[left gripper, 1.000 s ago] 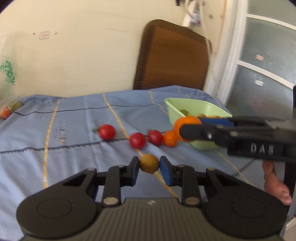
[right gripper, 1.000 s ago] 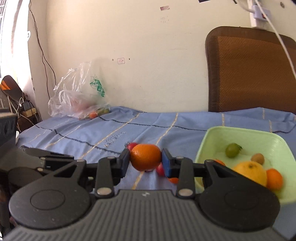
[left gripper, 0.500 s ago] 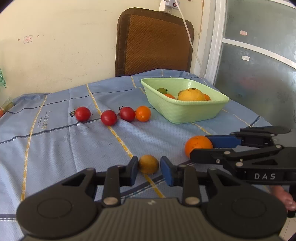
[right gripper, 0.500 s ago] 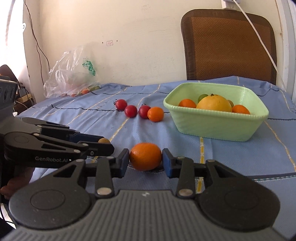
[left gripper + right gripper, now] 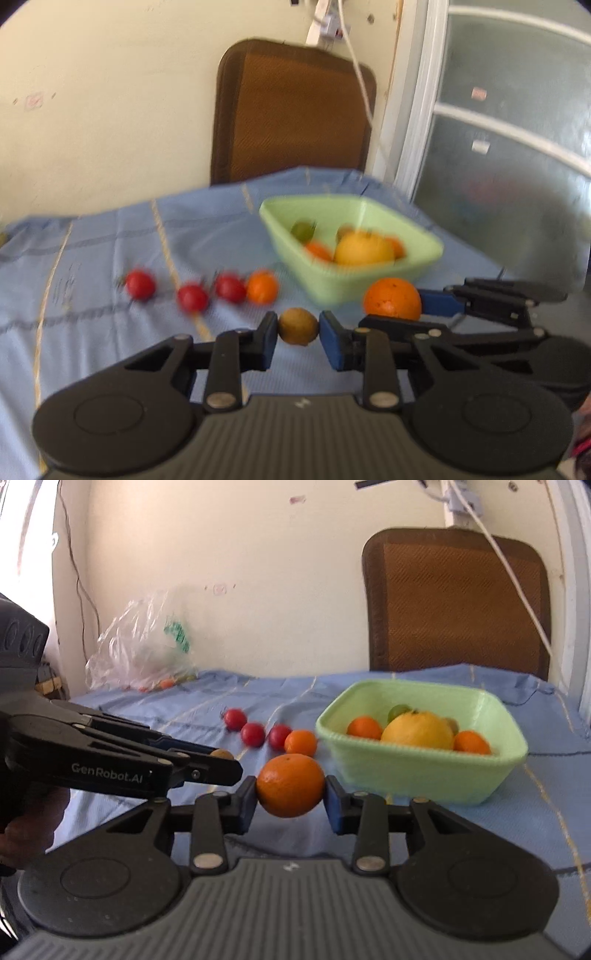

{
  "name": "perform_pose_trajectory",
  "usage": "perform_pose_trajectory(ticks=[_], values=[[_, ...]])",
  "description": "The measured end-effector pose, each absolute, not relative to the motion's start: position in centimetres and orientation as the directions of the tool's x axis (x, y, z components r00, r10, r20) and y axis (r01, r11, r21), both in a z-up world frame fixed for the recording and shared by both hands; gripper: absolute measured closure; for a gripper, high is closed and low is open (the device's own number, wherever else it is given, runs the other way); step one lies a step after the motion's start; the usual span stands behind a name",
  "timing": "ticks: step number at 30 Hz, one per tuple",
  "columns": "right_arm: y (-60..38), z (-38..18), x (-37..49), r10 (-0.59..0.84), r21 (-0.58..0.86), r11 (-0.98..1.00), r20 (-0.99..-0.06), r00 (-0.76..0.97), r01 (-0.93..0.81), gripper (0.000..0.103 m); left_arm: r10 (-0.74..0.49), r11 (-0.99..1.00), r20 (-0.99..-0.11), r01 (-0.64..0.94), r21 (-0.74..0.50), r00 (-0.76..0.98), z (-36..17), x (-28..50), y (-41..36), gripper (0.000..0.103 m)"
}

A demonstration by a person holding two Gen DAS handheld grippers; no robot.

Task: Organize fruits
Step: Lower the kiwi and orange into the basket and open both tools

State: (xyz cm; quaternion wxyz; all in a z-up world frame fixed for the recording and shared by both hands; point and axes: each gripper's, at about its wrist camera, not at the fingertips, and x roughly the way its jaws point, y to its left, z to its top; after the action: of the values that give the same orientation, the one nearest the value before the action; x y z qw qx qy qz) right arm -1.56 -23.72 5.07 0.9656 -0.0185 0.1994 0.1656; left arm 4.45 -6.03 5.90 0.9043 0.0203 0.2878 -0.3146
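My left gripper (image 5: 298, 328) is shut on a small brownish-green fruit (image 5: 297, 326) and holds it above the blue tablecloth (image 5: 110, 258). My right gripper (image 5: 291, 787) is shut on an orange (image 5: 290, 785), which also shows in the left wrist view (image 5: 392, 298). A light green bowl (image 5: 417, 771) with a large yellow fruit (image 5: 417, 730), small oranges and a green fruit stands just beyond both grippers. Three red tomatoes (image 5: 192, 296) and a small orange (image 5: 262, 287) lie in a row left of the bowl.
A brown chair back (image 5: 291, 114) stands behind the table. A clear plastic bag (image 5: 144, 646) with more fruit lies at the far left by the wall. A white cable (image 5: 513, 572) hangs in front of the chair. A glass door (image 5: 509, 147) is on the right.
Both grippers have risen and moved forward toward the bowl, each still holding its fruit. The orange and the small fruit are now lifted off the cloth.
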Motion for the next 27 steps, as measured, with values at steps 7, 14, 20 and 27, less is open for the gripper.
perform_pose_trajectory(ticks=[7, 14, 20, 27], values=[[-28.3, 6.4, 2.5, 0.172, 0.059, 0.985, -0.338, 0.925, -0.161, 0.062, -0.621, 0.758, -0.534, 0.613, -0.222, 0.574, 8.1, 11.6, -12.4, 0.077], [-30.7, 5.3, 5.1, 0.127, 0.126, 0.988, -0.373, 0.919, -0.085, 0.06, -0.58, 0.784, -0.598, 0.579, -0.226, 0.553, 5.6, 15.3, -16.4, 0.077], [-31.0, 4.8, 5.5, 0.103, 0.149, 0.988, -0.367, 0.925, -0.051, 0.053, -0.572, 0.791, -0.62, 0.561, -0.243, 0.537, 4.5, 16.1, -16.7, 0.067], [-31.4, 5.1, 3.6, 0.054, 0.134, 0.991, -0.267, 0.962, -0.018, 0.052, -0.594, 0.8, -0.515, 0.522, -0.295, 0.619, 7.5, 13.9, -10.4, 0.064]])
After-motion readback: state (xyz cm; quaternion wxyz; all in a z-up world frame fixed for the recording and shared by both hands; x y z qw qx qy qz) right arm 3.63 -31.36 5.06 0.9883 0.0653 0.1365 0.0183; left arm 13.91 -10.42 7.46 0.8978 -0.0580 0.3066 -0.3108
